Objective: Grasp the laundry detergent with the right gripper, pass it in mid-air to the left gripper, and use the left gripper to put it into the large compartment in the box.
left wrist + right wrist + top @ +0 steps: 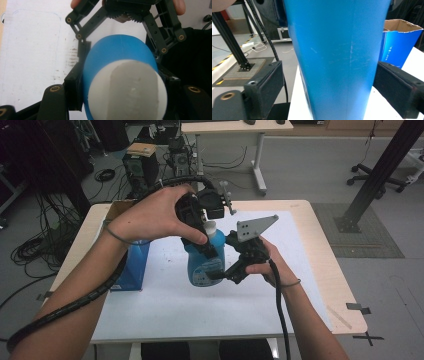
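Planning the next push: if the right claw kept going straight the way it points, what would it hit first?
Probably the blue bottle itself: it stands directly ahead between the right claw jaws. The open blue box lies beyond, off to one side.

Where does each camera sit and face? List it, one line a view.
High view: above the person's side, looking forward and down on the table; both forearms enter from below, left gripper and right gripper at the blue bottle.
Left gripper view: on the left gripper, looking down on the bottle's white cap; the right gripper beyond.
Right gripper view: on the right gripper, looking sideways at the bottle's body; blue box behind.
All share the bottle.
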